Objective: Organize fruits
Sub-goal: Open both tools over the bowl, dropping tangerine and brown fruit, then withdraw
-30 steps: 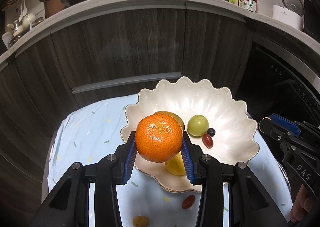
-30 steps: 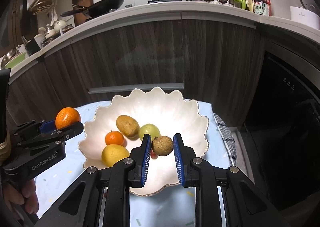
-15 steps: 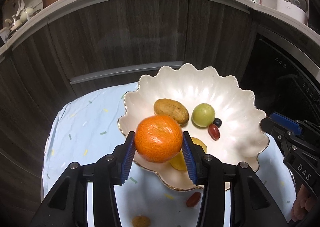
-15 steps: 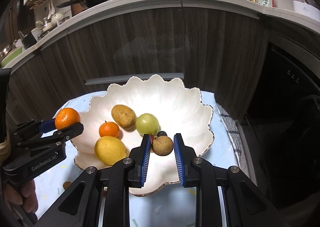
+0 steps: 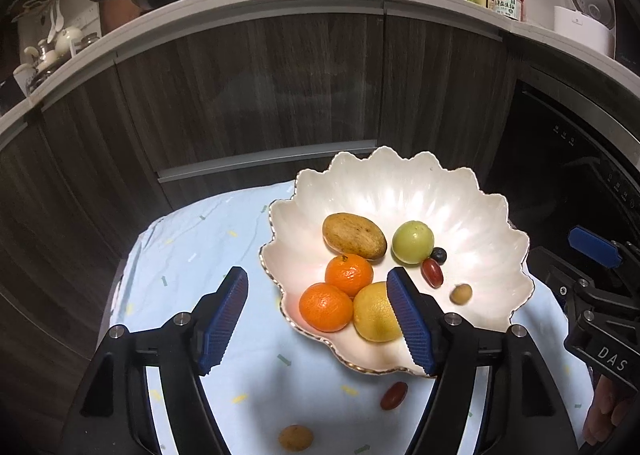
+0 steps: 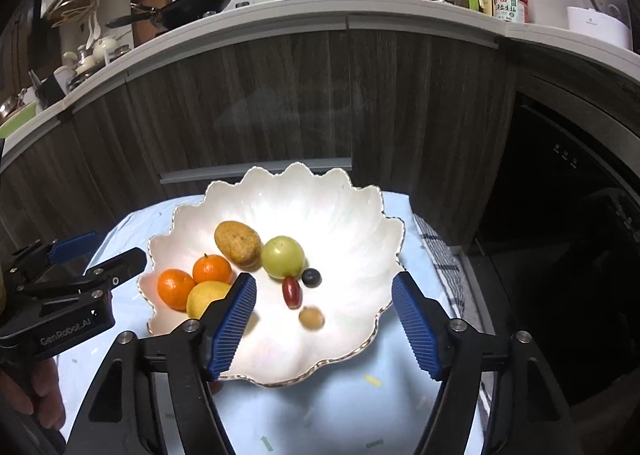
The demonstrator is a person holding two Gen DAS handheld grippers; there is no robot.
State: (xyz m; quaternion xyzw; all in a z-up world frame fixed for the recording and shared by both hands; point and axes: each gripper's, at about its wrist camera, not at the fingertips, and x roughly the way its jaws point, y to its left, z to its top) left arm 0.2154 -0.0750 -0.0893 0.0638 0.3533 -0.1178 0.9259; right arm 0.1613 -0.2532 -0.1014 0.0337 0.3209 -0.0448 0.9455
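A white scalloped bowl (image 5: 472, 215) (image 6: 344, 207) sits on a light blue cloth. In it lie two oranges (image 5: 326, 307) (image 5: 349, 274), a lemon (image 5: 374, 313), a brown oval fruit (image 5: 354, 235), a green fruit (image 5: 413, 242), a blueberry (image 5: 439, 254), a red grape (image 5: 433, 273) and a small brown longan (image 5: 461, 293) (image 6: 311, 317). My left gripper (image 5: 318, 325) is open and empty above the bowl's near left rim. My right gripper (image 6: 326, 325) is open and empty over the bowl's near side.
A red grape (image 5: 394, 395) and a small brown fruit (image 5: 295, 437) lie on the cloth (image 5: 192, 255) in front of the bowl. Dark wood cabinets (image 5: 260, 95) stand behind. A checked towel (image 6: 442, 263) lies at the table's right edge.
Both grippers opened. The orange left my left gripper and now lies at the bowl's near left. The longan left my right gripper and now lies in the bowl.
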